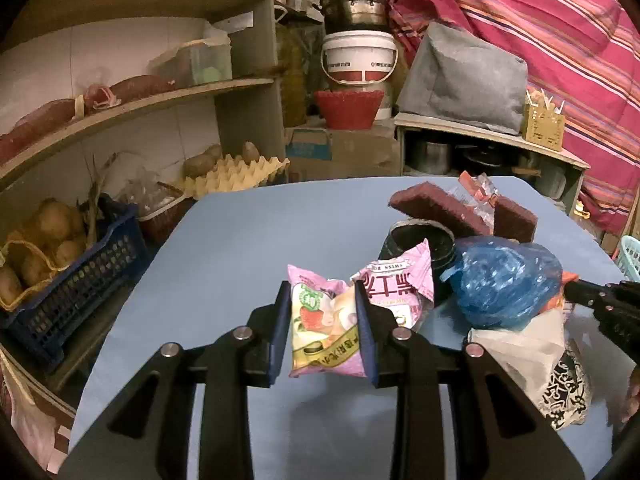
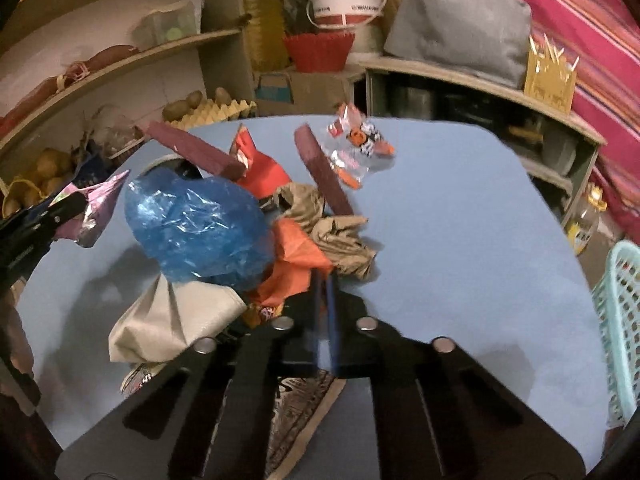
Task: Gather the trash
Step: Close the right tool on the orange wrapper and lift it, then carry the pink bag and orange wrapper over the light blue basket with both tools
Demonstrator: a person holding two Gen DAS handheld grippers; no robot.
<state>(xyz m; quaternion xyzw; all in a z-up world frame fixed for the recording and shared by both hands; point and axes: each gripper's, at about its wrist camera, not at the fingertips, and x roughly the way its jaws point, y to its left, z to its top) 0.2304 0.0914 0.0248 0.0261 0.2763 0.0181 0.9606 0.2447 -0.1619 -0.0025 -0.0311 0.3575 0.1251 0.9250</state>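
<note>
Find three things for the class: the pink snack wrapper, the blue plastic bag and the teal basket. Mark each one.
pink snack wrapper (image 1: 320, 320), left wrist view, on its printed front between the gripper's pads.
blue plastic bag (image 2: 196, 228), right wrist view, on its crinkled middle.
teal basket (image 2: 622, 320), right wrist view, on its lattice wall.

Dim warm indoor light, soft shadows, fisheye-bent dark corners, slight blur

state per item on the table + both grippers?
left gripper: shut on pink wrapper, lifted off the table
right gripper: shut on orange wrapper
blue bag: crumpled, on top of the pile
black cup: upright, brown pad across its rim
white bag: crumpled, under the blue bag
</note>
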